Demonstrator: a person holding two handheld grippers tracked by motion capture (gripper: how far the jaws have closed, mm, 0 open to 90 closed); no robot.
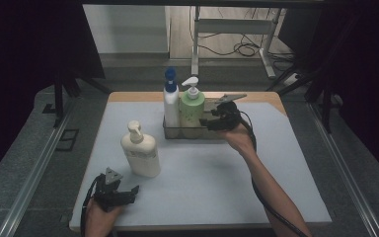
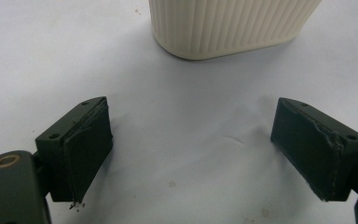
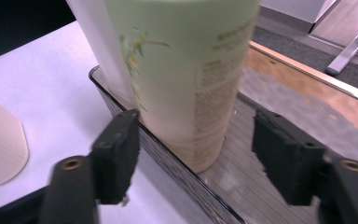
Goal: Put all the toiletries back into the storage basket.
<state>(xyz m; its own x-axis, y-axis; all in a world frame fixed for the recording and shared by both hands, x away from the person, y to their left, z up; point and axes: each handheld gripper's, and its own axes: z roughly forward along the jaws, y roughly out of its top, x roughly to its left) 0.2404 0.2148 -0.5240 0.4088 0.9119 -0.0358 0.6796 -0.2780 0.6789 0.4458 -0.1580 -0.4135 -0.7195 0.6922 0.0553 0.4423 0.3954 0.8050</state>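
We are holding the right gripper [image 1: 211, 122] at the tray [image 1: 170, 133], jaws apart around the green bottle [image 3: 186, 70] standing inside it, seemingly not gripping yet, while the left gripper [image 2: 191, 154] is resting open well before the tray, near the cream bottle [image 1: 140, 150].

The green bottle [image 3: 186, 70] is cut off above (its label print blurred), hiding the white bottle [image 3: 95, 42] behind.

The right claw [image 1: 212, 120] hangs just beside the green bottle [image 1: 191, 109] in the tray [image 1: 170, 132]; the left claw [image 1: 131, 192] sits low on the tabletop [image 1: 202, 173] near the cream bottle [image 1: 140, 153].
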